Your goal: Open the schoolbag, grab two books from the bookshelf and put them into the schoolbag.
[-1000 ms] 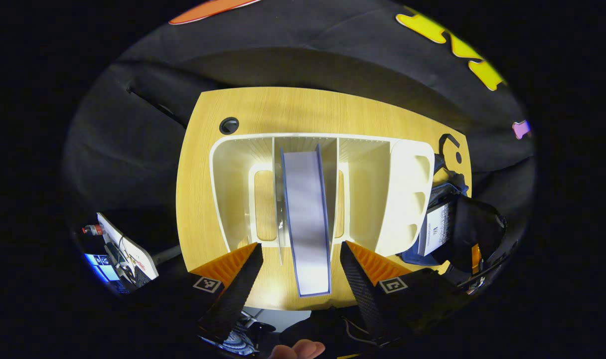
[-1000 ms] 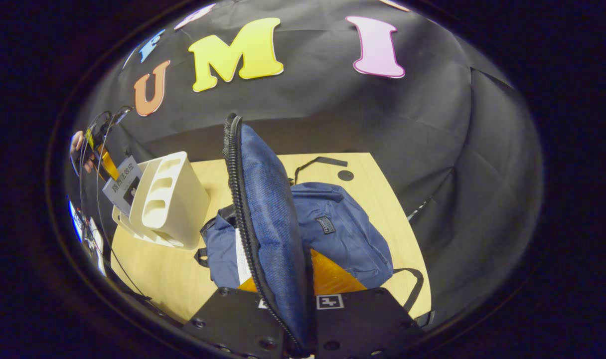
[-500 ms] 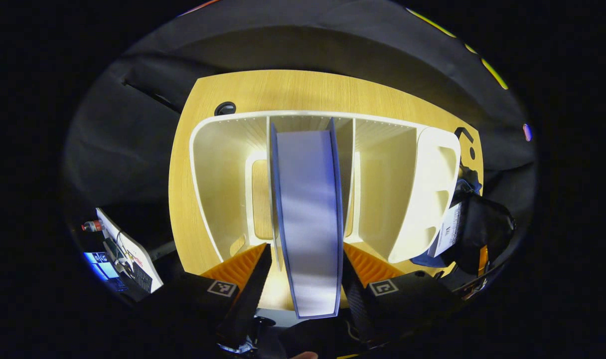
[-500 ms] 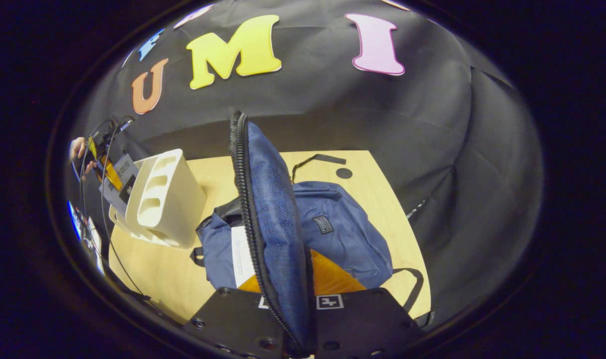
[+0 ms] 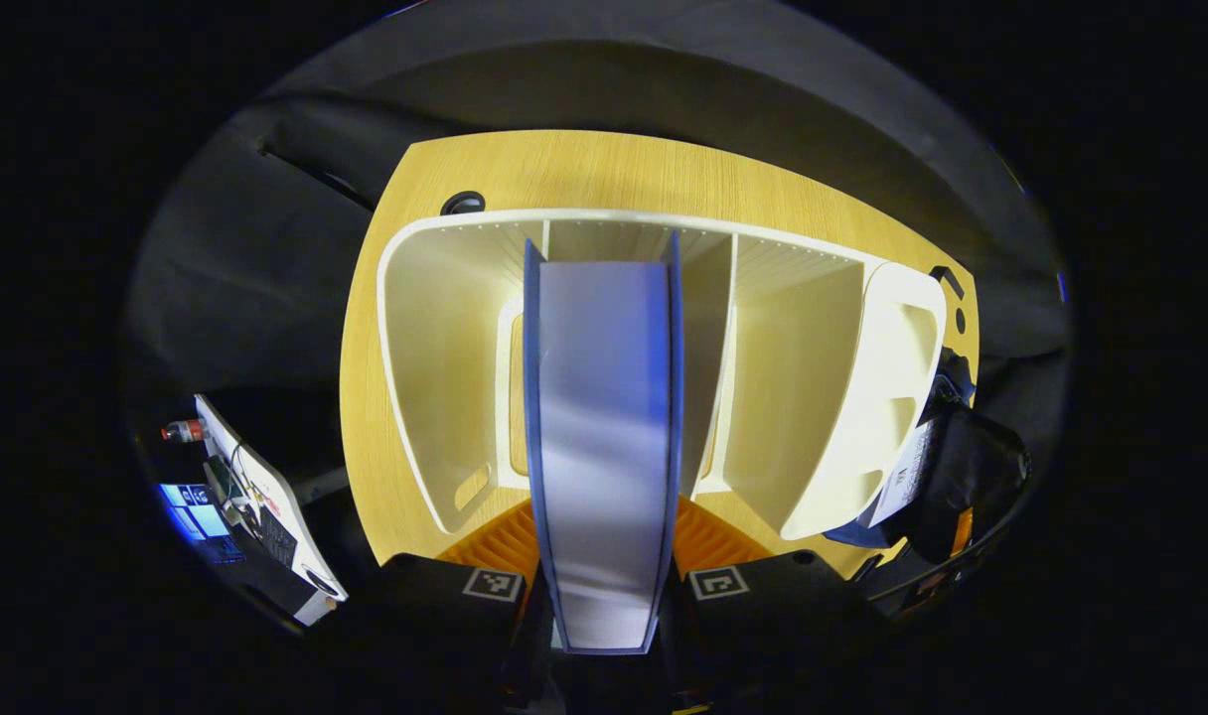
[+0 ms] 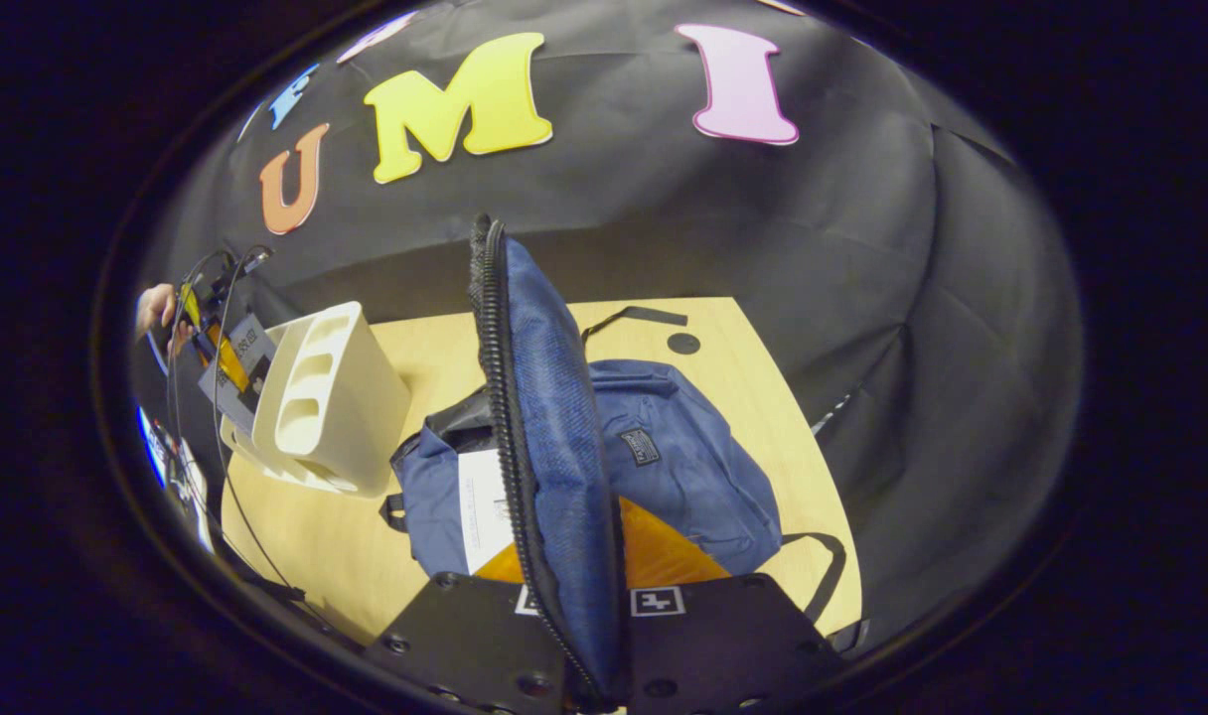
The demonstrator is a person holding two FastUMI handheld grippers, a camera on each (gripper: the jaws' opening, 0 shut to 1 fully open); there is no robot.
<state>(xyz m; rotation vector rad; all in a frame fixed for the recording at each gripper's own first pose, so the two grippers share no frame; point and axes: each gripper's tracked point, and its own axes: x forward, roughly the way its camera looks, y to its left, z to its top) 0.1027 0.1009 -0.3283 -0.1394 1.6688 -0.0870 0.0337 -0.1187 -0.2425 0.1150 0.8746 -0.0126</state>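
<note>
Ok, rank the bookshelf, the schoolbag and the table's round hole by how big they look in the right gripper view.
1. Schoolbag, though its raised flap sits nearest the camera, which inflates it.
2. Bookshelf.
3. Hole, clearly smallest.

In the left gripper view the book [image 5: 604, 437] stands at 12 o'clock in the shelf's [image 5: 813, 397] middle bay; open bays lie at 10 and 2 o'clock. In the right gripper view the raised bag [image 6: 683, 467] flap [image 6: 554, 447] blocks 12 o'clock; bare table [image 6: 306, 546] lies at 9 o'clock.
</note>
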